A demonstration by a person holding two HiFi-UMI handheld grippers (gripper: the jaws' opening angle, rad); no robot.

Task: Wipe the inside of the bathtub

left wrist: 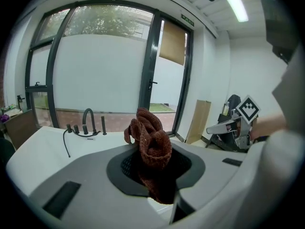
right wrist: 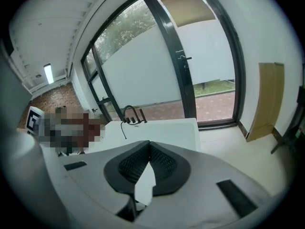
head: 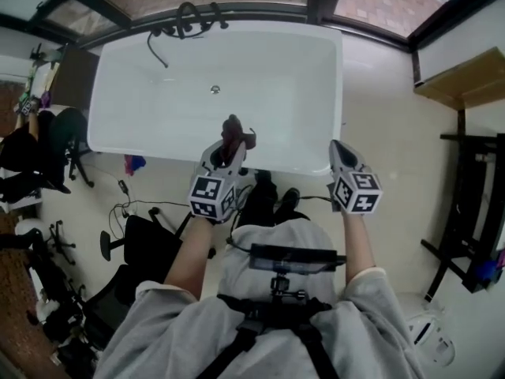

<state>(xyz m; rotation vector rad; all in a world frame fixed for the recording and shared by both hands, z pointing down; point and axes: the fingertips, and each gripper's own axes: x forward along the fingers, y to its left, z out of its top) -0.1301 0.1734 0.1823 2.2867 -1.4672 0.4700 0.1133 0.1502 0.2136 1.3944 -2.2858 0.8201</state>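
The white bathtub lies in front of me, with a black tap on its far rim and a drain in its floor. My left gripper hovers over the near rim, shut on a bunched dark red-brown cloth. In the left gripper view the cloth sticks up from between the pads, beyond them the tub. My right gripper hangs at the tub's near right corner, shut and holding nothing. Its tips meet, with the tub behind.
A wooden cabinet and a black rack stand on the right. Dark chairs and cables crowd the floor on the left. Dark-framed glass doors run behind the tub.
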